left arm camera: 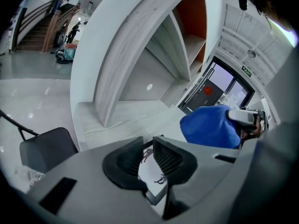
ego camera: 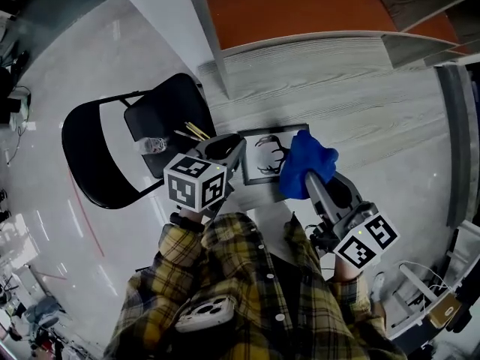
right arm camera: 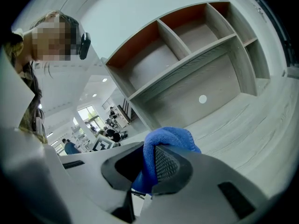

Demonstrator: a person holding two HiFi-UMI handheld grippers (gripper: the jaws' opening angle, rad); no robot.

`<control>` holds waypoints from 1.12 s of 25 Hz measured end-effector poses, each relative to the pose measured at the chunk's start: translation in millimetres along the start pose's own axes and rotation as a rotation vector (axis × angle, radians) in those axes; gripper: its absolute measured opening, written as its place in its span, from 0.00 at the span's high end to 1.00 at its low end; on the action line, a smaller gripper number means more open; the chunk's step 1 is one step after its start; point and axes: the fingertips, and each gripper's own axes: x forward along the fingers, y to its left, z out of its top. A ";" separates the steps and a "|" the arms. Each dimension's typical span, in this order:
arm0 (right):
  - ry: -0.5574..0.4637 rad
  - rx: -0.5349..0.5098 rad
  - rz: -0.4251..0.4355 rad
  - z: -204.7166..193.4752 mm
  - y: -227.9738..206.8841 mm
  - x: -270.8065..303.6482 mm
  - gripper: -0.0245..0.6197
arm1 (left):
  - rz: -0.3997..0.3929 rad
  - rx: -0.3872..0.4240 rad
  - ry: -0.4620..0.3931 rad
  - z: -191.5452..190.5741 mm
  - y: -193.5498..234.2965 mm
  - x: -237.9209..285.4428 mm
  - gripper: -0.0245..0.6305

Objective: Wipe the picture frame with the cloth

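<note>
Picture frame point(ego camera: 264, 156) lies left-right. Left gripper point(left arm camera: 148, 148), narrowly parted, sits at its left end. Right gripper point(right arm camera: 148, 161) clamps the cloth point(ego camera: 307, 156) over its right end.

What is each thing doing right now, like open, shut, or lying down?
Picture frame: lying flat on the desk, picture side up.
Cloth: bunched up, pinched in the right gripper.
Left gripper: open, jaws apart by the frame.
Right gripper: shut on the cloth.
Chair: unfolded.

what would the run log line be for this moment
left gripper open at picture frame | right gripper shut on cloth | cloth over frame's right edge
</note>
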 end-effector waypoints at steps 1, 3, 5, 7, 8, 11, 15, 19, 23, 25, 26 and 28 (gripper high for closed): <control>0.003 0.003 0.003 -0.5 -2.9 0.0 0.88 | 0.015 -0.003 0.015 -4.4 3.6 5.8 0.87; 0.009 0.008 0.009 -1.7 -8.2 0.7 0.88 | 0.050 -0.004 0.045 -12.5 12.0 17.0 0.83; 0.019 0.014 0.015 -4.5 -12.3 2.0 0.88 | 0.084 0.009 0.078 -20.7 20.7 26.9 0.80; 0.030 0.019 0.020 -7.7 -15.6 3.5 0.88 | 0.107 0.043 0.124 -28.9 28.2 36.4 0.78; 0.035 0.022 0.022 -9.2 -16.7 4.3 0.88 | 0.116 0.063 0.148 -32.5 32.1 41.0 0.77; 0.048 0.031 0.026 -13.4 -19.4 5.9 0.88 | 0.135 0.116 0.208 -39.5 43.6 53.6 0.77; 0.058 0.045 0.023 -17.4 -23.3 5.0 0.88 | 0.132 0.162 0.281 -46.9 52.9 66.3 0.77; 0.064 0.052 0.017 -21.6 -26.8 3.6 0.88 | 0.131 0.189 0.314 -53.0 57.6 71.3 0.76; 0.062 0.062 0.009 -25.2 -30.3 2.4 0.88 | 0.135 0.227 0.324 -54.4 55.4 74.1 0.77; 0.063 0.065 0.003 -26.9 -30.7 1.7 0.88 | 0.132 0.232 0.330 -55.3 54.4 74.7 0.77; 0.064 0.065 0.001 -27.6 -30.7 1.4 0.88 | 0.129 0.232 0.333 -55.8 54.1 74.9 0.77; 0.064 0.064 -0.004 -28.7 -31.6 0.5 0.88 | 0.124 0.227 0.340 -56.6 54.0 75.5 0.77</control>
